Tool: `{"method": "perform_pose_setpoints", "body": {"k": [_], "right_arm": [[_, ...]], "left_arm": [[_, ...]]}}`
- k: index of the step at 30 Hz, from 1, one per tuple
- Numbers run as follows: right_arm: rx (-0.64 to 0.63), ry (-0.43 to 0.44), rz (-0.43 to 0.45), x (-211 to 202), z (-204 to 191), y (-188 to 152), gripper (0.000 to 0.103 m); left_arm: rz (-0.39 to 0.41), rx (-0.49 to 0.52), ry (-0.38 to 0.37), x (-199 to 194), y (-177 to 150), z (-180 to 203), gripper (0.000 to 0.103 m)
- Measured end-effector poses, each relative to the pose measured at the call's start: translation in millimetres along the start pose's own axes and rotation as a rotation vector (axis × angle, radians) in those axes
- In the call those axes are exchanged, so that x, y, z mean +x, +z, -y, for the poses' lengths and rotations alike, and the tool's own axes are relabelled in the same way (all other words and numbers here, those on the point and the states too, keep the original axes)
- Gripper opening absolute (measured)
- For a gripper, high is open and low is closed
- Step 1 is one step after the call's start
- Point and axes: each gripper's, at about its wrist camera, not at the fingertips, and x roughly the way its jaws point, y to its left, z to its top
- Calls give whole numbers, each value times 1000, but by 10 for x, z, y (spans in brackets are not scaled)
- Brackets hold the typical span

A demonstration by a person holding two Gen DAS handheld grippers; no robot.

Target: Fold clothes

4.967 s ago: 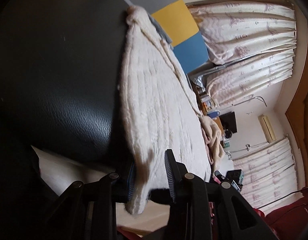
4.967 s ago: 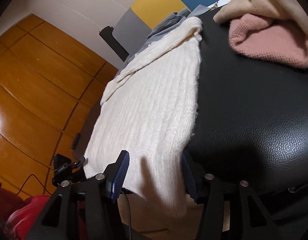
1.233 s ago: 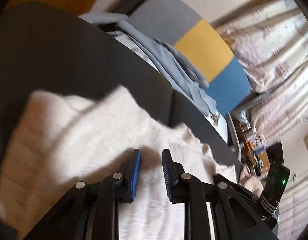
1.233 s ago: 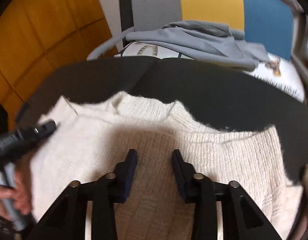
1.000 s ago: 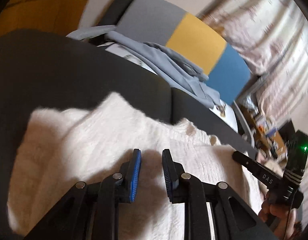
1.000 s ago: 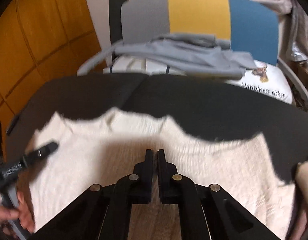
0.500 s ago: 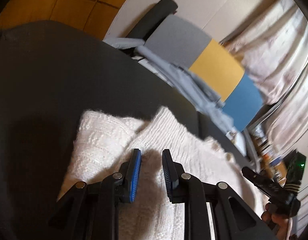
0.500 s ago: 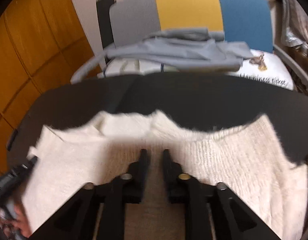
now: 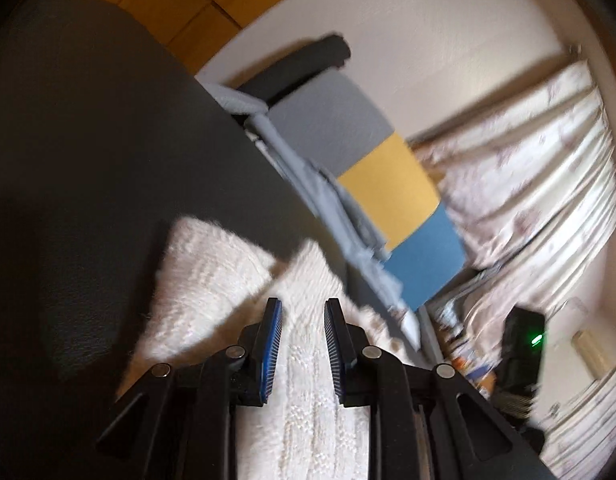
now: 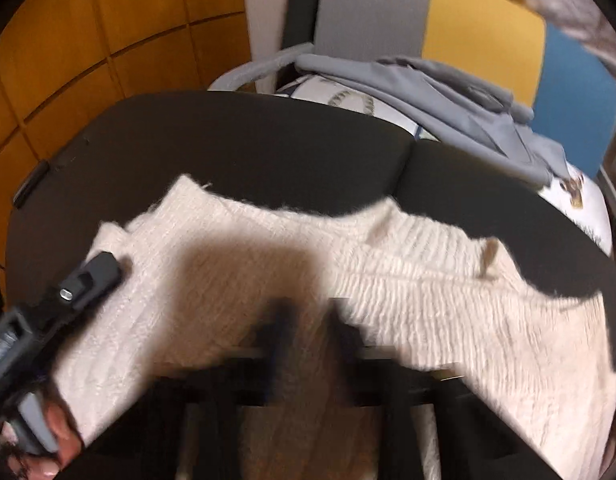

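A cream knitted sweater (image 10: 408, 280) lies folded across the black leather table (image 10: 267, 148), its folded edge facing the far side. In the left wrist view the sweater (image 9: 211, 276) runs under my left gripper (image 9: 301, 312), whose blue-padded fingers stand a little apart over the knit with nothing between them. My right gripper (image 10: 308, 316) is blurred over the middle of the sweater, fingers slightly apart, holding nothing. The left gripper also shows at the sweater's left end in the right wrist view (image 10: 87, 280).
A chair with a grey, yellow and blue back (image 10: 448, 16) stands behind the table, with a grey garment (image 10: 448, 92) and a printed white cushion (image 10: 580, 196) on it. Orange wood panelling (image 10: 87, 40) is at the left. Patterned curtains (image 9: 540, 184) hang at the right.
Five seconds ago both grippers held the sweater's hem at the near edge; the sweater now lies folded over. In the last second both grippers swung over it, the right opening slightly.
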Motion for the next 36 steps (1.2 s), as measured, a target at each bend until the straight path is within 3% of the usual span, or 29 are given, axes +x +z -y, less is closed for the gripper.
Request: {"method": "perform_pose_setpoints", "body": {"k": [5,10,14,15,17,21,24,26,29,32,34,36], "right_arm": [[46,-5,85,-108,58,102,5],[26,-27,83,64,30,169,5],[31,-36,81,257,53,94,4],[39,-22,78,278,78,92,5],[69,26,69,298,151,88,5],[131,98,75,291,252,29,5],[116,83,80,273,211,13,6],[129,101,79,270,246,15,6],[157,137,77,243,321,23,7],[226,143,167,-142,534,-65,23],[243,107,231,-425,736,-174,44],[236,10,243,-617,972,-277,44]], "left_arm": [[45,-30,-38,-59,7,-70,21],[57,-8,-36,-57,13,-52,21],[63,17,-11,-82,-1,-5,21],[53,28,23,-86,-7,37,21],[3,70,102,-49,-31,213,22],[-76,108,61,148,-25,656,22],[-128,167,119,447,14,920,22],[-216,153,120,694,5,951,22],[-291,160,186,996,-104,791,23],[-262,184,139,989,-213,652,17],[-252,154,108,965,-226,600,17],[-240,161,107,958,-260,606,17]]}}
